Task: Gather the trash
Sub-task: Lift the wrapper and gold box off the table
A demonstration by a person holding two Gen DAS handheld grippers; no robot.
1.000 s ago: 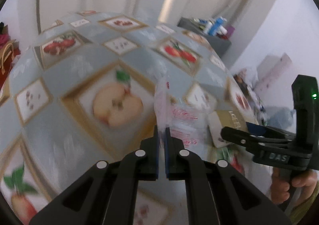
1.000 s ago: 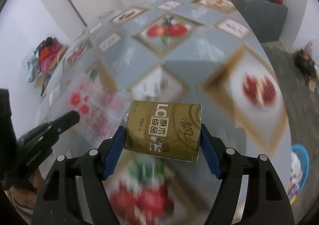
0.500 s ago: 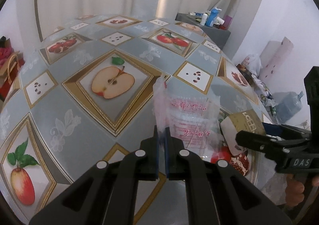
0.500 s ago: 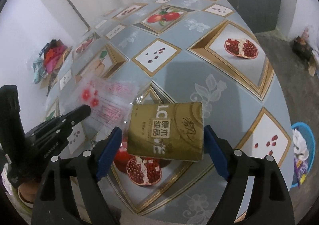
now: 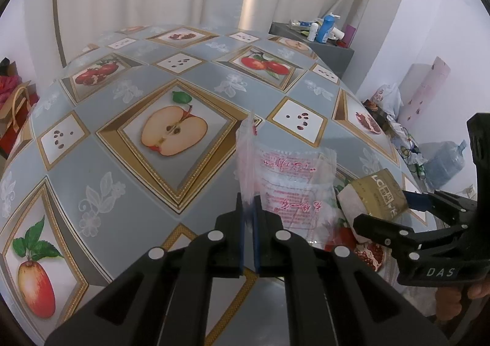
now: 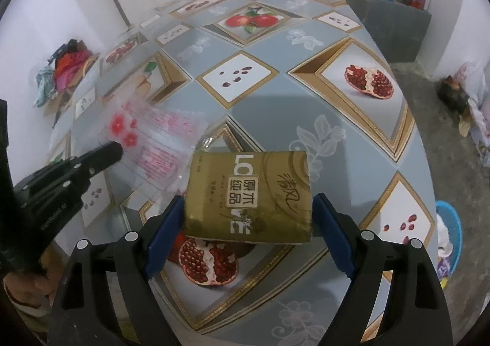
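Note:
My left gripper (image 5: 248,205) is shut on the edge of a clear plastic bag (image 5: 291,183) with red print, held upright above the table. The bag also shows in the right wrist view (image 6: 150,137), with the left gripper (image 6: 113,148) at its lower left. My right gripper (image 6: 248,208) is shut on a gold tissue pack (image 6: 249,197), held above the table just right of the bag. In the left wrist view the pack (image 5: 375,195) sits beside the bag's right side, with the right gripper (image 5: 398,208) behind it.
The table (image 5: 122,162) carries a grey fruit-print cloth. A grey cabinet (image 6: 395,27) with bottles stands behind it. A water jug (image 5: 444,162) and clutter lie on the floor right. A blue basin (image 6: 450,232) sits by the table's right edge.
Both grippers have lifted and steadied above the table. The tissue pack has come closer to the bag's right side. Both grips are unchanged.

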